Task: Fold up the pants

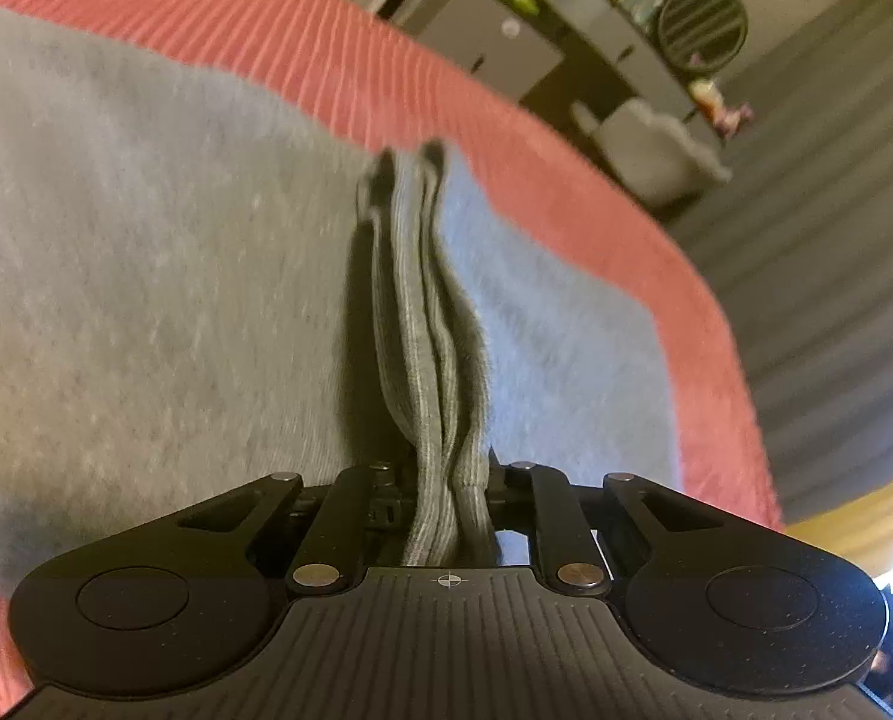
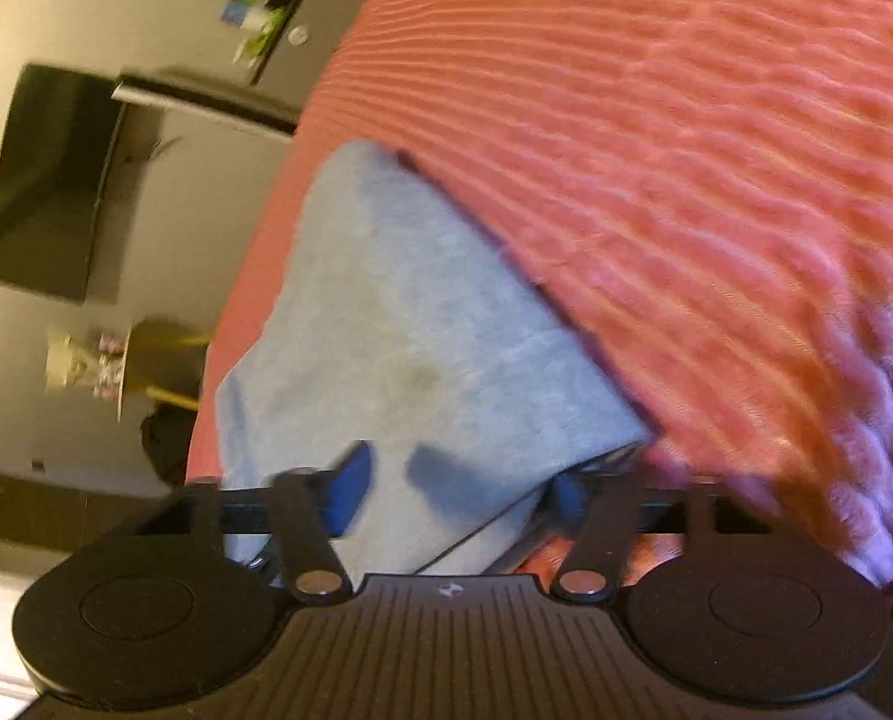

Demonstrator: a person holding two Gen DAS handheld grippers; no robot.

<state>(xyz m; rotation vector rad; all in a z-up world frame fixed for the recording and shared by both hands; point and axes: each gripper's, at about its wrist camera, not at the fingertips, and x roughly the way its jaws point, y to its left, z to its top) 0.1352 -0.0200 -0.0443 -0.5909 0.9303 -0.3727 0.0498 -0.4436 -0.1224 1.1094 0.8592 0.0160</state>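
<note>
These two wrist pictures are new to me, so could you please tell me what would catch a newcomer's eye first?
The ribbed pink bedspread fills most of the right wrist view. On it lie the grey-blue pants. In the left wrist view the left gripper is shut on a thick ribbed band of the pants, pinched in layers at centre. In the right wrist view the right gripper stands open around the near end of the cloth, its blue pads apart.

Between the left gripper's [image 1: 446, 480] jaws there is no gap left: a bunched ribbed band of the pants [image 1: 428, 324] fills it. Ahead of those jaws, bare bedspread [image 1: 338, 54] runs to the bed's edge. The right gripper's [image 2: 452, 492] jaws stand apart, pants cloth [image 2: 398, 312] lying between them.
</note>
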